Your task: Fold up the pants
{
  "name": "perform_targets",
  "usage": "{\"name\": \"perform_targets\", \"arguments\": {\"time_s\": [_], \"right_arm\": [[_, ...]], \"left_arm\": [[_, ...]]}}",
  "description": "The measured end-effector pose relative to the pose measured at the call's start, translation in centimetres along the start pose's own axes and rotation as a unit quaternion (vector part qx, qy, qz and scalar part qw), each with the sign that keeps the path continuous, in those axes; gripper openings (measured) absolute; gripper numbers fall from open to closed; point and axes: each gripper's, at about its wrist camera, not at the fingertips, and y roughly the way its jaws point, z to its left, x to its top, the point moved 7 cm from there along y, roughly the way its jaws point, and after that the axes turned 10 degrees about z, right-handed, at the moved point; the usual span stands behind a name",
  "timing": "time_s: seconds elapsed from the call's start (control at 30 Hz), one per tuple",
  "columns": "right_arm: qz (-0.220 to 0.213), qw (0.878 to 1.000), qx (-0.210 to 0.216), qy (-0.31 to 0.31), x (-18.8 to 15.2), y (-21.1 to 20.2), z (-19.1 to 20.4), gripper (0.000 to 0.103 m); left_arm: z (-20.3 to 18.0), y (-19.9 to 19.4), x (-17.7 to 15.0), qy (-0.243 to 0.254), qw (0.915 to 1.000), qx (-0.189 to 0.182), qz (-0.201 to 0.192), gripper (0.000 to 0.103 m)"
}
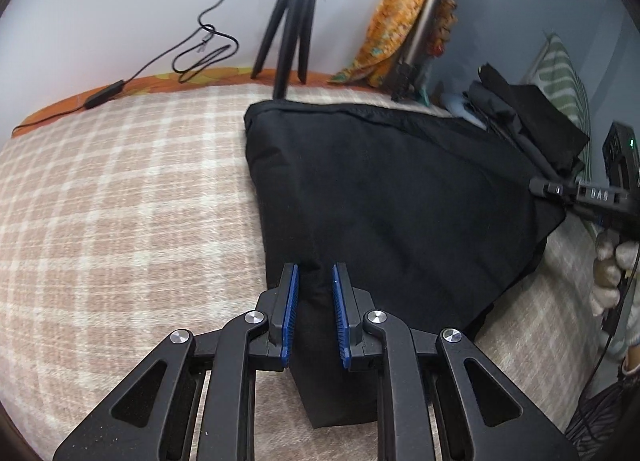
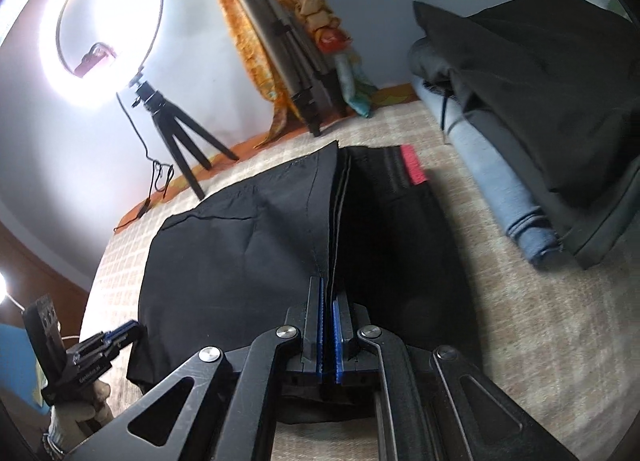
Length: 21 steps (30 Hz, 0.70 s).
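We see the black pants [image 1: 384, 197] spread over the checked blanket [image 1: 120, 201] on the bed, one end lifted off it at two places. In the right wrist view the waistband with its red strip [image 2: 414, 163] lies flat at the far end, and the raised cloth runs from there as a folded edge straight into our right gripper [image 2: 329, 301], whose blue pads are pressed together on that edge. Our left gripper [image 1: 315, 273] pinches a bunched fold of the same cloth between its narrowly parted pads; the hem end hangs below the fingers and hides the blanket there. How many layers each gripper holds we cannot tell, since the black fabric swallows its own seams.

Beside the pants, toward the wall, a heap of dark clothes [image 2: 540, 101] sits on a rolled blue garment [image 2: 504, 189], its far side cut off by the lens rim. A small black tripod [image 1: 290, 21] stands at the blanket's far edge; in the right view it carries a ring light [image 2: 104, 21] so bright that its mount is washed out. An orange patterned cloth [image 1: 400, 17] drapes over a larger folded tripod.
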Motion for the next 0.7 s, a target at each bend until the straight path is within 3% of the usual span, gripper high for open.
{"name": "perform_targets", "arguments": {"time_s": [0.23, 0.43, 0.57, 0.7], "right_arm": [[0.034, 0.999, -0.023, 0.014, -1.0, 2.5, -1.9, 0.001], [0.039, 0.999, -0.019, 0.021, -1.0, 2.4, -2.2, 0.001], [0.044, 0.997, -0.055, 0.018, -1.0, 3.1, -2.6, 0.006], [0.005, 0.994, -0.113, -0.004, 0.2, 1.3, -1.9, 0.012]], "left_arm": [[-0.6, 0.9, -0.8, 0.032, 0.999, 0.026, 0.016, 0.018], [-0.2, 0.8, -1.0, 0.036, 0.9991, 0.018, 0.014, 0.018], [0.0, 0.6, -1.2, 0.032, 0.9992, 0.017, 0.015, 0.018], [0.6, 0.1, -1.6, 0.002, 0.9999, 0.004, 0.013, 0.018]]}}
